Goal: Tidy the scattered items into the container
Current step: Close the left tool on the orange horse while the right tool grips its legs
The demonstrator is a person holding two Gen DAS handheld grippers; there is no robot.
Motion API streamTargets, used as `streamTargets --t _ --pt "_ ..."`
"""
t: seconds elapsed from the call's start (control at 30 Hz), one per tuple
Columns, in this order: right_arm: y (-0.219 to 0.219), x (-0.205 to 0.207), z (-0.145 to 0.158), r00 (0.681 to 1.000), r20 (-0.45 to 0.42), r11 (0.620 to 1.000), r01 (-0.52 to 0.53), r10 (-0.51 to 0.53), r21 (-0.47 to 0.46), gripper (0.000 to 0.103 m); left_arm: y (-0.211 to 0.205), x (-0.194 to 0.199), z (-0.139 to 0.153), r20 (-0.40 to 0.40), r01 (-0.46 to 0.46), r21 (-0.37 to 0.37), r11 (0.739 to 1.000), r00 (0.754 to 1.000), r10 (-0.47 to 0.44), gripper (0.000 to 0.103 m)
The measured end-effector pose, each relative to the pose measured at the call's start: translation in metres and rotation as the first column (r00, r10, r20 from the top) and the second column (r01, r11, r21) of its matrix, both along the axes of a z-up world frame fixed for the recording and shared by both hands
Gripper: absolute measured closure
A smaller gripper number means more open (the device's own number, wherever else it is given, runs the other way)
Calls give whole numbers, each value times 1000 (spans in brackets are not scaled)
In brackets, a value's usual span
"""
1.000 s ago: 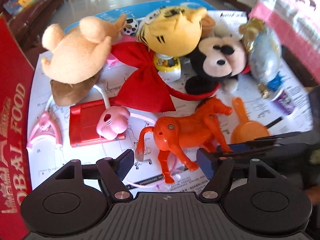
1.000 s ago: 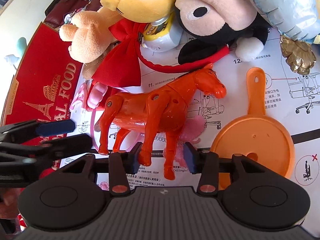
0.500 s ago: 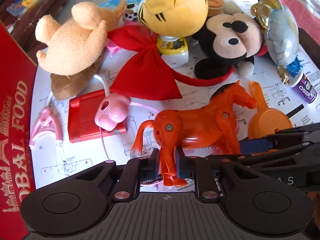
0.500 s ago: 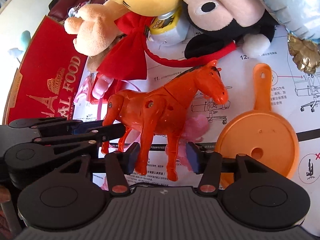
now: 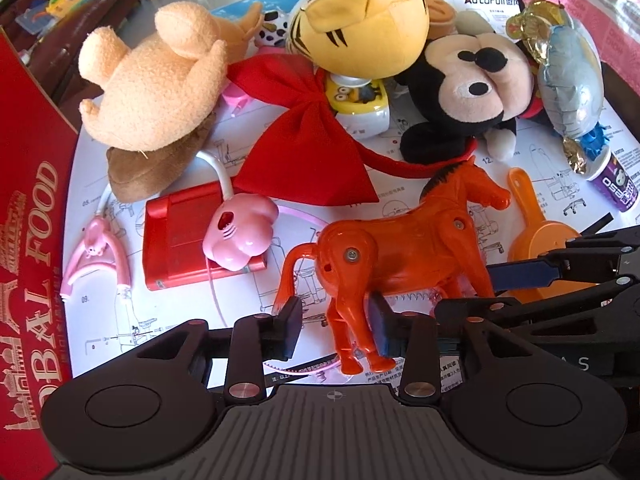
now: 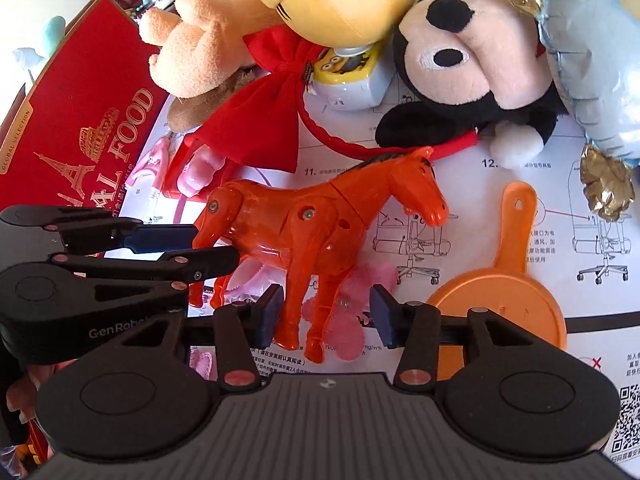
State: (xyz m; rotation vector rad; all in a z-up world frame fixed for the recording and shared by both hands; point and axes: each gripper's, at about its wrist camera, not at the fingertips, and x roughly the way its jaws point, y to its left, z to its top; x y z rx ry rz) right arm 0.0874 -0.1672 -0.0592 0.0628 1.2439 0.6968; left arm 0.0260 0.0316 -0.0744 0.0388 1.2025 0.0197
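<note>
An orange plastic horse [image 5: 404, 248] stands upright on the white instruction sheet; it also shows in the right wrist view [image 6: 316, 224]. My left gripper [image 5: 336, 326] is open, its jaws on either side of the horse's hind legs. My right gripper [image 6: 324, 316] is open around the front legs and a pink frilly toy [image 6: 352, 320]. The red box [image 5: 28, 240] stands at the left, seen also in the right wrist view [image 6: 80, 128].
Behind the horse lie a red bow [image 5: 308, 144], a Mickey plush [image 5: 464, 96], a yellow tiger plush [image 5: 360, 24], a tan plush [image 5: 152, 92], a foil balloon [image 5: 568, 84], an orange toy pan [image 5: 536, 228], a pink toy [image 5: 240, 232] and a red case [image 5: 180, 236].
My left gripper closed on the horse's hind leg half a second ago and has now opened wider. The horse stands more upright. My right gripper stays open around the front legs.
</note>
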Motion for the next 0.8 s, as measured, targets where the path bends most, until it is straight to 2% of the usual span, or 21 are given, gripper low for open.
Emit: streamTargets --t 0.03,0.07,0.1,0.13,0.3,0.37,0.47,0.53,0.63,0.8 --pt "0 0 2 1000 3 1000 1 -1 3 52 -1 -1 1 4 11 -14 1000 1000 -11 88" --pt "-1 -1 4 1000 7 1000 -2 2 9 57 -4 -3 2 8 21 -21 1000 1000 -21 90" --pt "0 -3 5 1000 16 1000 -10 10 8 62 -7 -5 4 16 31 -9 999 999 -31 90" --pt "0 -4 7 999 28 1000 -18 18 2 63 -9 -7 5 21 38 -4 999 999 -38 89" --pt "1 -5 4 999 19 1000 -29 29 1 66 -2 -10 2 15 23 -61 998 1000 -22 87" --pt "2 -5 3 999 17 1000 -27 27 0 67 -1 -8 1 7 14 -67 998 1000 -13 79" --pt "1 -5 3 1000 11 1000 -16 16 2 68 -2 -4 -1 -3 11 -47 999 1000 -12 75" --pt "-1 -5 4 1000 7 1000 -6 6 6 68 -3 -1 -3 -13 9 -45 999 1000 -10 75" --pt "-3 -4 7 1000 -2 1000 4 -4 10 68 -7 1 -4 -20 11 -39 999 1000 -12 85" --pt "-7 -2 12 999 -31 999 21 -21 25 63 -11 -3 -5 -7 24 -14 1000 1000 -24 86"
